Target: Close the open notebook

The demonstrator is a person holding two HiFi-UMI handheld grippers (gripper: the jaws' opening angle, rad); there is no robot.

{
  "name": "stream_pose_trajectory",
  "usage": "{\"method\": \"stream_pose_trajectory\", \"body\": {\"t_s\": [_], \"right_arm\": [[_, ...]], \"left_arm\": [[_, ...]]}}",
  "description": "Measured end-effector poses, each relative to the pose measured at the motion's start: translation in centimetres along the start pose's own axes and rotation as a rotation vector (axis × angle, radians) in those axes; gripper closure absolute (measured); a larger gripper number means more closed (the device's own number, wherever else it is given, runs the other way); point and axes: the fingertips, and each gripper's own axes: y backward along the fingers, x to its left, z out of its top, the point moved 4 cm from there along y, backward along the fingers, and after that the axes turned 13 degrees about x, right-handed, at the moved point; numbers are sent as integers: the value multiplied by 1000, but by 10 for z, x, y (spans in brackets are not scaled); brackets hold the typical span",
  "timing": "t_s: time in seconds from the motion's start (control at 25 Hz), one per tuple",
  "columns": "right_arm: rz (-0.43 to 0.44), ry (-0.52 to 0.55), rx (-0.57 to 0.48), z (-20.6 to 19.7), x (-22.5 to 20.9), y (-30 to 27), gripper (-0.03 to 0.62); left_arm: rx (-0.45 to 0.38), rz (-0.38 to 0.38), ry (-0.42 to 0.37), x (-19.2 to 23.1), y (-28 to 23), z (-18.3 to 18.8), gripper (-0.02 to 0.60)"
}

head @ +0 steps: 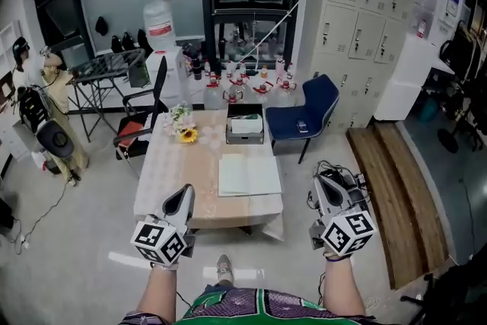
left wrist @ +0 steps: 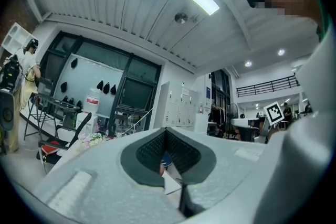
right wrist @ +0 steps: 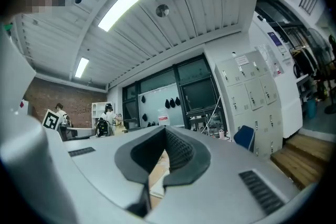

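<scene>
open notebook (head: 249, 174), red-labelled jug (head: 160, 23), print illegible

Forearms (head: 156, 291) partly beyond bottom edge

Head view: it looks from your head, forward and steeply down. The table (head: 169, 164) is well off ahead, and your left gripper (head: 186, 191) and right gripper (head: 320, 180) are near the bottom edge.
Left gripper view: it rides on your left gripper, close behind the jaws, facing level along them.
Right gripper view: the same, on your right gripper.
Shared: all three show the lockers (head: 358, 27).
</scene>
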Motion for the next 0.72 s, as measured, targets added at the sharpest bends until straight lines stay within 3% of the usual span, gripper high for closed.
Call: {"method": "stream_pose_trajectory", "body": {"t_s": [0.36, 0.72], "right_arm": [[9, 20, 37, 17, 1, -108, 594], [-13, 13, 18, 41, -6, -181, 594]], "left_arm": [[14, -5, 25, 76, -65, 9, 566], [34, -18, 18, 156, -124, 29, 566]]}}
